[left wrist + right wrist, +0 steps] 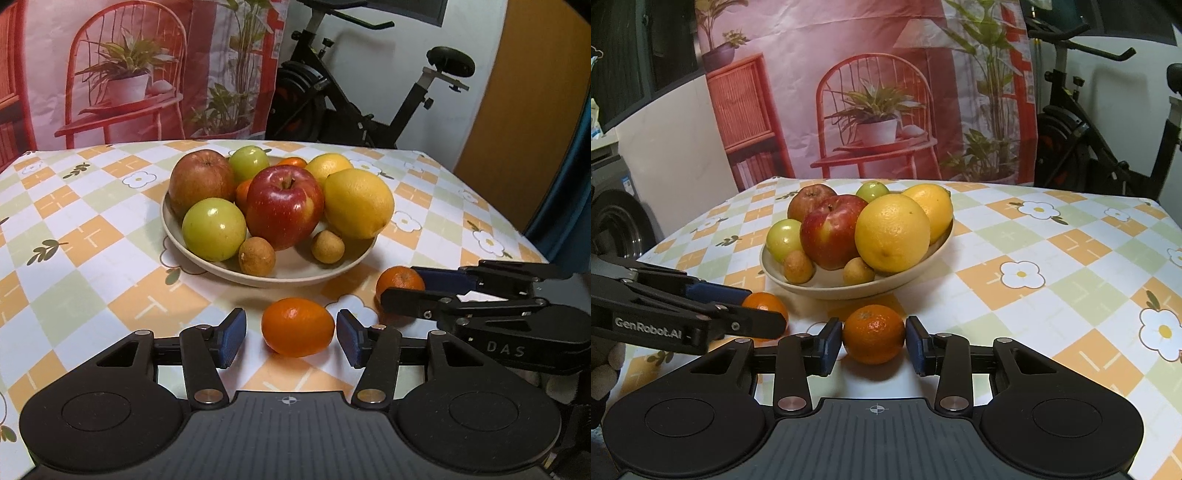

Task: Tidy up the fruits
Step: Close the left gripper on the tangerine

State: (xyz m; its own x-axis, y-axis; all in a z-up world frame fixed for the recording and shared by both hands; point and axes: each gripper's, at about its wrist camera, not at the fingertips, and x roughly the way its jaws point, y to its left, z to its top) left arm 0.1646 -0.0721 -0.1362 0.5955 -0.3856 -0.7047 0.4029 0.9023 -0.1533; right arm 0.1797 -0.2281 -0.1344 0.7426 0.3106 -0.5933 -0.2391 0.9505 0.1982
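A beige plate (280, 275) (827, 290) holds apples, green fruits, lemons and small brown fruits. Two mandarins lie on the tablecloth in front of it. My left gripper (291, 334) is open around one mandarin (297, 327), with a gap at the left pad. My right gripper (874, 339) has both pads against the other mandarin (874, 334), which rests on the cloth. The left view shows the right gripper (406, 286) around that mandarin (400, 282). The right view shows the left gripper (762, 306) around its mandarin (764, 302).
The table has a checked floral cloth (1052, 266). An exercise bike (354, 92) stands behind the table, beside a printed backdrop (886, 92). The table's right edge (517, 229) is near the right gripper.
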